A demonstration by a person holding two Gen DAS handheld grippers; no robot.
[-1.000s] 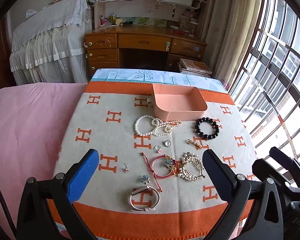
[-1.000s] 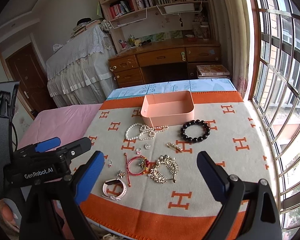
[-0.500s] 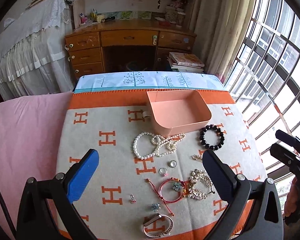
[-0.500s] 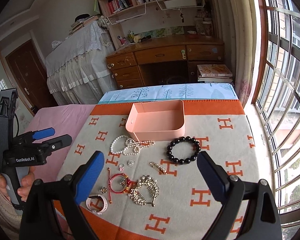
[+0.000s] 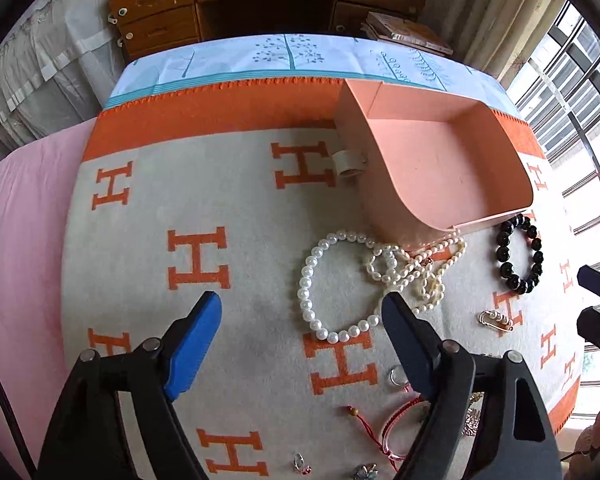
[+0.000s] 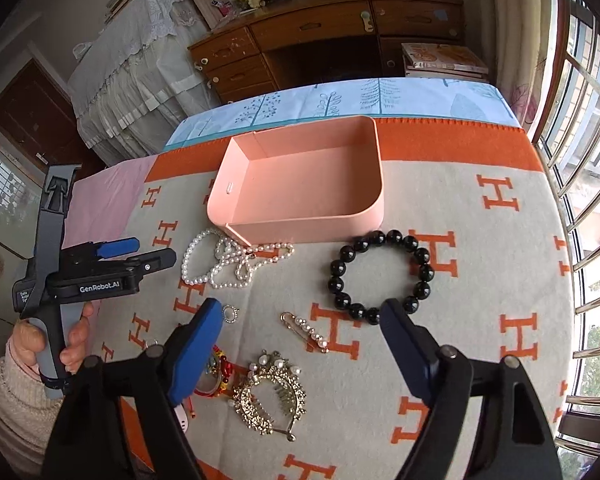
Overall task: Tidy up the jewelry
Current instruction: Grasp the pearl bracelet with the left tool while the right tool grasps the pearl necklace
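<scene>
With both hand-held grippers, left (image 5: pixel 300 312) and right (image 6: pixel 300 316), empty and closing, the tangled pearl strands (image 5: pixel 380 272) could be snagged together.

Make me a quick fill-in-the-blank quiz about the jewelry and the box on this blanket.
1. The pink box holds ____ jewelry.
2. The black bead bracelet lies on the ____ blanket.
3. The pearl necklaces lie just outside the box's ____ wall.

Missing words: no; orange-and-cream; front
</scene>
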